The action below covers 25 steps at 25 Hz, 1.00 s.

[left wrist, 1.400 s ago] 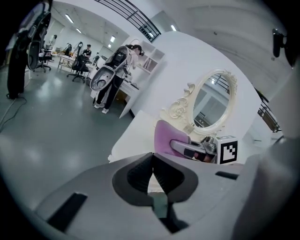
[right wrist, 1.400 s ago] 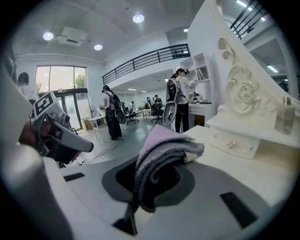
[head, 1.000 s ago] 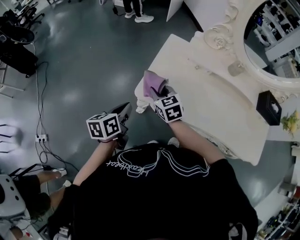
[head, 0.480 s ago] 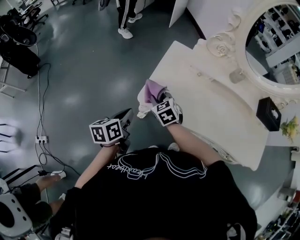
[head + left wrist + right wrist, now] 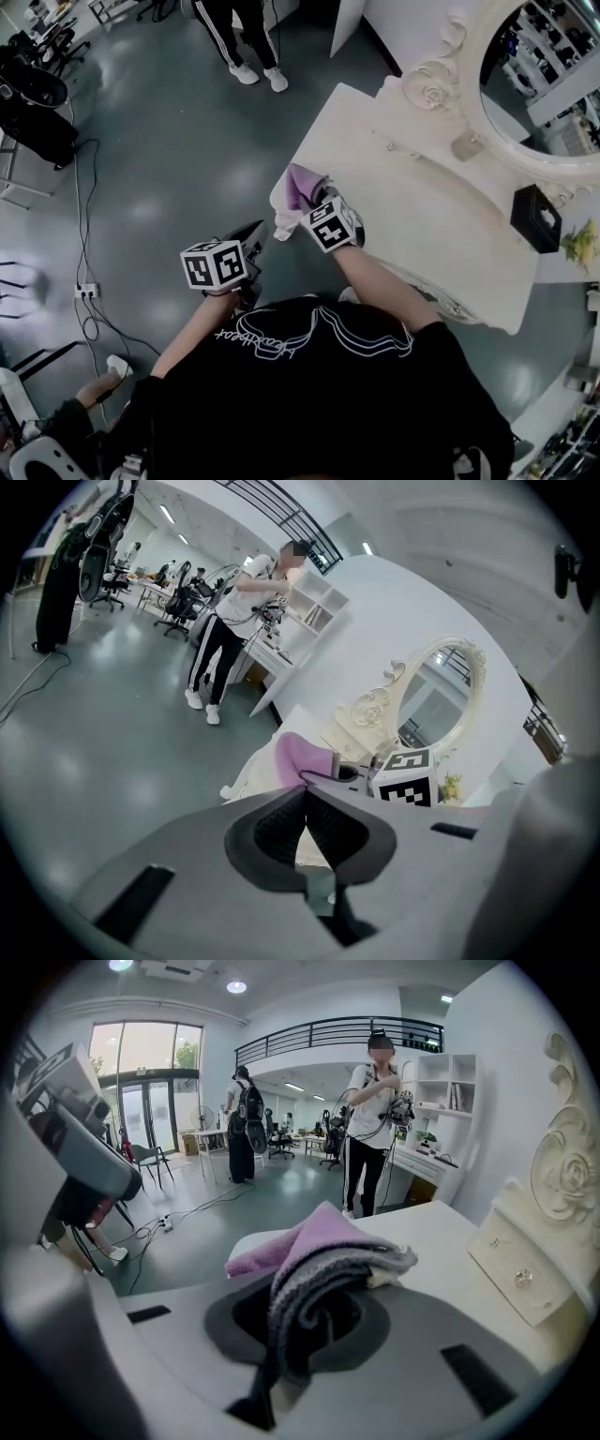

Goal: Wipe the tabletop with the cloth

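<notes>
right gripper (image 5: 317, 200) has the purple cloth (image 5: 319, 1232) bunched tight in its fingers over the near left corner of the desk (image 5: 422, 202), bare top running off ahead and rightward; left gripper (image 5: 302, 789), fingers pressed together on nothing, hangs off the desk

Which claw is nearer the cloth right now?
Right. The right claw is shut on the cloth at the tabletop corner; the left claw is shut, empty, off the edge over the floor.

The cream tabletop (image 5: 422, 202) carries a purple cloth (image 5: 300, 185) at one corner and a black box (image 5: 536, 217).
</notes>
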### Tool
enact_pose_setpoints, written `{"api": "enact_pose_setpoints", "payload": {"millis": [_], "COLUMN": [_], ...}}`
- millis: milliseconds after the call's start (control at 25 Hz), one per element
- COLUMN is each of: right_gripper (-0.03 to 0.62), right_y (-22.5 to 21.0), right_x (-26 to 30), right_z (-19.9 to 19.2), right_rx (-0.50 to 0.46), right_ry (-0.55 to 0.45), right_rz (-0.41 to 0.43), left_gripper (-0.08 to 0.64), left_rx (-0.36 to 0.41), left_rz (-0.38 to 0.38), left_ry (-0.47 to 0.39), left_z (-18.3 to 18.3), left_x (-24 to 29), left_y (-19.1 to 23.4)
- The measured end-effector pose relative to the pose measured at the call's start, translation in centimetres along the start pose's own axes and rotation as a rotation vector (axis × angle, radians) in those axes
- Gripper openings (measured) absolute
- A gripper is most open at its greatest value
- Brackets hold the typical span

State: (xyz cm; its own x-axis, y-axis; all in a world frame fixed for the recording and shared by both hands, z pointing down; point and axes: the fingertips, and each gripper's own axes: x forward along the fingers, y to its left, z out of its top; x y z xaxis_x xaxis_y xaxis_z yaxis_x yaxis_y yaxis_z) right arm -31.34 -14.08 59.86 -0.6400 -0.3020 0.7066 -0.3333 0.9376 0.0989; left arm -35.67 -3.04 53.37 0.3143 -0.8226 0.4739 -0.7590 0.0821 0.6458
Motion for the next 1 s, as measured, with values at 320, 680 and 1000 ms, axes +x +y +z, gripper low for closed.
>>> {"api": "enact_pose_setpoints", "payload": {"millis": [320, 680, 1000], "right_gripper": [0.048, 0.048, 0.048], "right_y": [-0.8, -2.0, -3.0], "right_x": [-1.4, -3.5, -5.7], "right_z": [-1.4, -3.8, -5.8], "right_rx": [0.009, 0.052, 0.083], "right_ry": [0.008, 0.013, 0.018], "right_rz": [-0.022, -0.043, -0.077], "left_gripper": [0.003, 0.003, 0.003], "left_rx": [0.027, 0.070, 0.114], "left_rz": [-0.035, -0.073, -0.116], "left_ry": [0.033, 0.078, 0.122], "left_z": [-0.4, -1.2, -2.0], "left_x": [1.1, 2.8, 4.6], "left_y": [-1.4, -3.5, -5.6]}}
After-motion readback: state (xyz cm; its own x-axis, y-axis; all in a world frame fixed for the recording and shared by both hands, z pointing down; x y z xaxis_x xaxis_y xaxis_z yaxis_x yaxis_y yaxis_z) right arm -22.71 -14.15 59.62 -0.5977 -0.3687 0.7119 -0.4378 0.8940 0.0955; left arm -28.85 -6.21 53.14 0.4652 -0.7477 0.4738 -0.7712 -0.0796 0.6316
